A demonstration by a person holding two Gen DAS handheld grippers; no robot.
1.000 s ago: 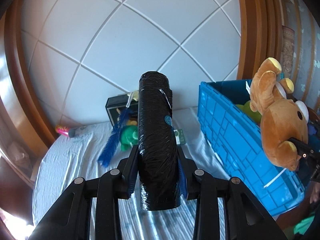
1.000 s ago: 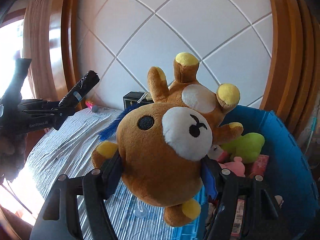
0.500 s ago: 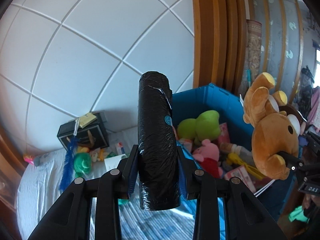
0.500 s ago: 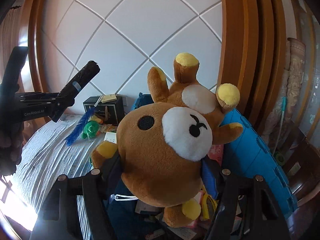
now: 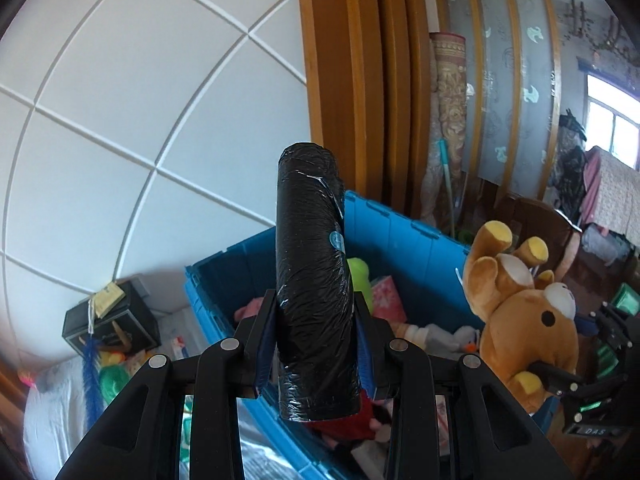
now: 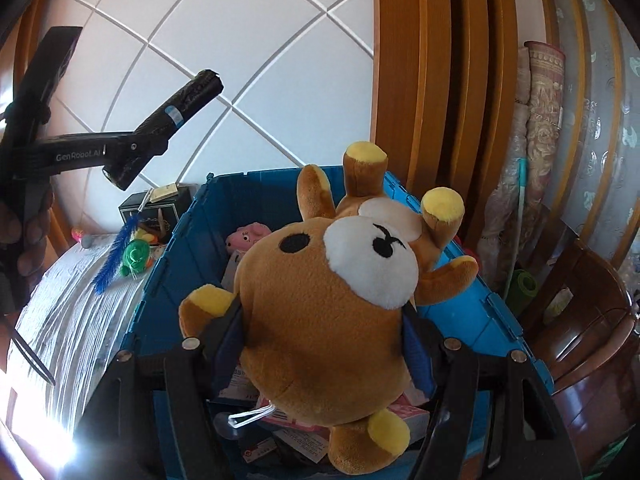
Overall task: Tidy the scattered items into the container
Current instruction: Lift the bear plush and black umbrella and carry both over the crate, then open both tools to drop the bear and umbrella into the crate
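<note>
My left gripper [image 5: 316,356] is shut on a black plastic-wrapped roll [image 5: 314,280] and holds it upright above the open blue crate [image 5: 404,240]. The roll also shows in the right wrist view [image 6: 176,114], up at the left. My right gripper [image 6: 324,340] is shut on a brown plush bear [image 6: 332,300] and holds it over the blue crate [image 6: 480,304]. The bear also shows in the left wrist view [image 5: 524,320], at the crate's right side. The crate holds several toys, among them a green plush [image 5: 360,276] and a pink plush [image 6: 248,234].
On the white striped bedcover [image 6: 68,304] left of the crate lie a blue feather [image 6: 114,256], a green toy [image 6: 134,256] and a black box [image 6: 156,208]. A padded white headboard and wooden frame stand behind. Dark wooden furniture [image 6: 592,320] stands right of the crate.
Both grippers have swung right from over the bed to over the crate, each still holding its item. The crate's inside now fills the lower part of both views.
</note>
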